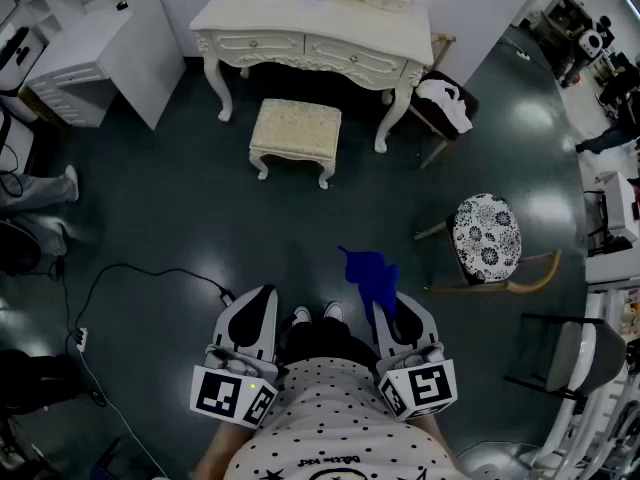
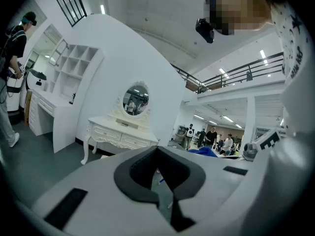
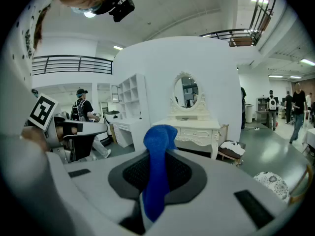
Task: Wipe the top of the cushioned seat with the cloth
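The right gripper's (image 3: 156, 178) jaws were clamped on the blue cloth (image 3: 158, 149), which passed between the dark pads and stood up past them in a rounded bunch. In the head view the cloth (image 1: 367, 271) flopped forward off the jaw tips. The left gripper's (image 2: 160, 176) jaws were drawn together to a thin slit with nothing between them. Both grippers were held close to the person's body, well back from the white dressing table (image 1: 315, 28).

The beige cushioned stool (image 1: 296, 128) stood just in front of that dressing table, partly between its front legs, its top bare. It was probably the seat meant. A chair with a floral cushion (image 1: 486, 232) stood off to the dressing table's right and nearer the person, so it could not be ruled out.

No wiping had begun; the step in hand looked like carrying the cloth over to the seat. To do it well, the right gripper would need to come in low and tipped down, so that the loose bunch and not the hard jaw tips met the cushion. Overlapping strokes from one edge to the other would then cover the whole top. The grip had to stay firm, since little cloth sat between the pads. The light stool might slide under pressure, and the free left gripper could steady its frame.
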The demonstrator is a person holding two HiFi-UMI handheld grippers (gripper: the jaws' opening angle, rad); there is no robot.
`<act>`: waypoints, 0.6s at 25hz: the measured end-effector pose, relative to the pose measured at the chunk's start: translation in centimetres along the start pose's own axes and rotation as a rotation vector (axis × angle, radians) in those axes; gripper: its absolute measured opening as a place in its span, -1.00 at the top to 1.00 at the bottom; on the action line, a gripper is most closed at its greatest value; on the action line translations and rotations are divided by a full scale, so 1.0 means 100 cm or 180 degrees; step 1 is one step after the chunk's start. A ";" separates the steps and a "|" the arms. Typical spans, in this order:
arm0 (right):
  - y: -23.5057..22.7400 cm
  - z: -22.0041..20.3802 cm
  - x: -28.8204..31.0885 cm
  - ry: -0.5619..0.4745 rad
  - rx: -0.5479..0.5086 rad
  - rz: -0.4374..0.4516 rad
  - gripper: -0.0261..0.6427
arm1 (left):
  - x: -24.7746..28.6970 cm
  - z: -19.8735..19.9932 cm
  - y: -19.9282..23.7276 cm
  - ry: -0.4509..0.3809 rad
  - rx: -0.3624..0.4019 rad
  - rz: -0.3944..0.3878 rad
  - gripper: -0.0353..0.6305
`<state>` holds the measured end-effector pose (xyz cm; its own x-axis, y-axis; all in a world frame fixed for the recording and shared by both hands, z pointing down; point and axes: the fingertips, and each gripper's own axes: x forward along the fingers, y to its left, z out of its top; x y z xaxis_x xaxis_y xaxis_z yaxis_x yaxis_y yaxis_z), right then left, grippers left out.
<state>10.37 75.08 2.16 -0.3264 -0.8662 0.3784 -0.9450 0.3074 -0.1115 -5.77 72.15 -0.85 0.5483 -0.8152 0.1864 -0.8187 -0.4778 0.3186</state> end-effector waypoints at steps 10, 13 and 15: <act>0.015 0.000 0.013 0.0013 -0.0036 0.0014 0.73 | -0.008 0.001 0.023 -0.0023 -0.0034 0.0041 0.86; 0.018 0.002 0.016 0.0025 -0.0045 0.0025 0.73 | -0.008 0.002 0.026 -0.0019 -0.0044 0.0046 0.86; 0.020 0.002 0.018 0.0031 -0.0052 0.0033 0.73 | -0.009 0.002 0.029 -0.0018 -0.0049 0.0053 0.86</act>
<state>7.92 74.08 2.43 -0.3360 -0.8591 0.3862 -0.9411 0.3228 -0.1006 -8.64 71.40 -0.31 0.5337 -0.8248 0.1867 -0.8249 -0.4591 0.3298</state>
